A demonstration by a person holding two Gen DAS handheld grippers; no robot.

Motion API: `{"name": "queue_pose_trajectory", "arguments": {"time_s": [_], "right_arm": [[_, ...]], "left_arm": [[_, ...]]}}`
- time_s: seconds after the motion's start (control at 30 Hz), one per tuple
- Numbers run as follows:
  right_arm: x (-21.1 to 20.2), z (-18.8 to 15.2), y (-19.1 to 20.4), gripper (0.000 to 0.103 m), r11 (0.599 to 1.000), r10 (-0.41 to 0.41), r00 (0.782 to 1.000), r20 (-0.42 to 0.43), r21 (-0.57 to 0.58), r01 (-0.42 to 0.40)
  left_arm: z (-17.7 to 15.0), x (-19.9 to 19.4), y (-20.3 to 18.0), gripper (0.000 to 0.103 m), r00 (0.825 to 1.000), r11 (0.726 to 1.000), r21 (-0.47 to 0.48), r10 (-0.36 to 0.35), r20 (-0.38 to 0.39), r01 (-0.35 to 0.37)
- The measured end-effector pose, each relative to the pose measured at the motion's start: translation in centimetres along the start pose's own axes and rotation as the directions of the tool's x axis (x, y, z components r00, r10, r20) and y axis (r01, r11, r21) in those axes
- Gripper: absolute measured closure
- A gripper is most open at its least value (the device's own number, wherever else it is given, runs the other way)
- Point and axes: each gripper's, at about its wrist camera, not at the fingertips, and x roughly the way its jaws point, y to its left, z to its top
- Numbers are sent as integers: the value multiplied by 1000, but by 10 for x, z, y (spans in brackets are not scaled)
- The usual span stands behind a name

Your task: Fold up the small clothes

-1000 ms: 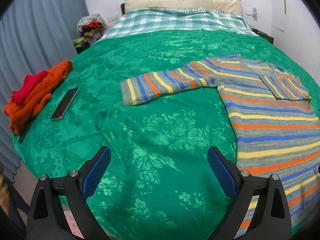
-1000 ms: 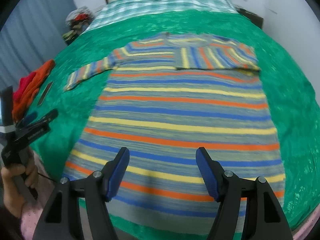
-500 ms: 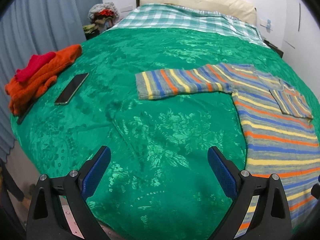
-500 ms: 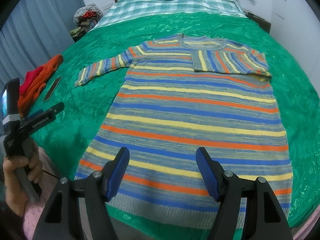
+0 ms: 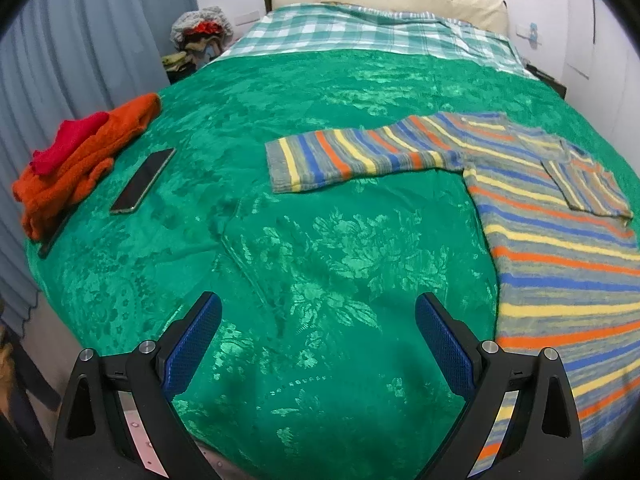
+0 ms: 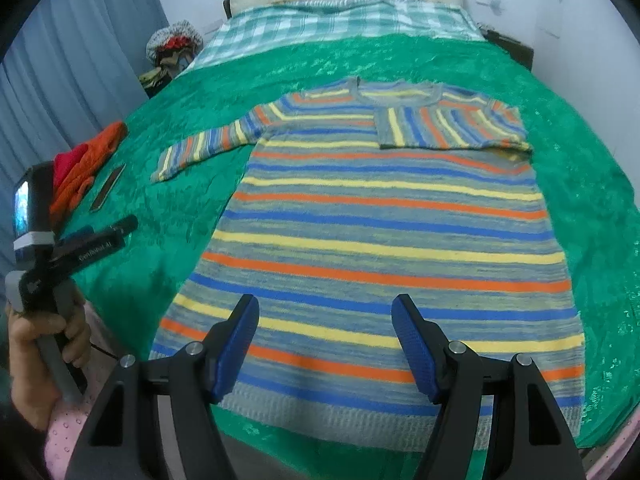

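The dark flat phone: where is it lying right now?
In the left wrist view the dark flat phone lies at the left on the green bedspread, beside the orange knitted garment, left of the striped sweater's outstretched sleeve.

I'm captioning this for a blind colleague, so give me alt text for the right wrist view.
A striped sweater lies flat on a green bedspread, one sleeve folded across its chest, the other stretched out sideways. The open right tool hovers over its hem. At the far left edge a hand holds the left tool.
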Motion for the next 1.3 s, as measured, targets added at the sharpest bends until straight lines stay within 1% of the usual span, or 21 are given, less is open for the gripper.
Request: {"name": "queue_pose_trajectory", "arguments": {"time_s": [0.3,0.4,0.47,0.5,0.53,0.6,0.63,0.7,0.73,0.8,0.93,0.97,1.0,1.03,1.07,1.1,1.13,1.17,1.2,1.23,1.3], "right_arm": [[-7,-14,-32,34,998,-1,1000,31,65,-1],[-12,-17,-45,34,996,-6,999,50,84,1],[-18,-20,-52,34,996,-7,998,69,94,1],[-22,-22,-56,34,995,-9,997,80,95,2],[-25,-24,-59,34,996,-13,996,91,93,5],[-30,-31,-63,33,997,-23,994,106,79,14],[-31,-35,-66,33,997,-27,994,109,74,19],[-29,-39,-69,33,997,-18,995,101,75,11],[-28,-39,-71,33,997,-11,995,98,78,3],[-27,-38,-72,33,997,2,995,99,76,-9],[-25,-38,-67,33,999,17,995,102,35,-20],[-24,-39,-65,33,999,19,995,98,27,-21],[-22,-40,-64,33,1000,22,996,90,18,-23],[-21,-42,-63,33,1000,24,996,83,14,-25],[-18,-44,-62,33,1000,26,997,74,10,-27],[-16,-45,-62,33,1000,29,997,65,7,-30],[-15,-47,-62,33,999,35,998,58,5,-35],[-14,-47,-62,33,999,38,998,55,5,-39],[-14,-47,-63,33,999,43,998,56,7,-43],[-15,-47,-64,33,999,47,997,60,11,-48],[-18,-47,-67,33,998,57,996,74,21,-59]], "left_arm": [[-7,8,-16,5,999,999,49,11,-48,-9],[-7,8,-15,5,997,999,38,-29,-73,31],[-4,8,0,5,989,994,-43,-107,-98,103],[-3,9,9,5,984,987,-91,-143,-104,134],[2,12,24,5,975,969,-173,-198,-104,178],[11,22,45,5,961,935,-277,-258,-98,222],[19,31,59,5,953,913,-332,-284,-102,237],[35,49,77,5,944,882,-397,-317,-96,256],[46,62,87,5,941,869,-423,-324,-93,257],[64,84,100,5,946,860,-457,-306,-103,228],[96,135,114,8,932,820,-536,-330,-151,203],[101,143,112,10,929,820,-537,-331,-164,198],[106,152,106,21,926,827,-530,-329,-182,190],[111,163,99,36,921,840,-513,-326,-211,179],[115,170,90,45,918,854,-492,-321,-235,172],[117,173,85,77,915,864,-473,-320,-246,174],[121,176,74,97,909,881,-438,-321,-267,182],[126,174,66,99,913,896,-409,-303,-273,175],[133,166,57,99,928,915,-371,-268,-259,161],[145,152,44,99,942,931,-321,-251,-225,171],[167,125,16,99,951,945,-245,-260,-169,215]]}}
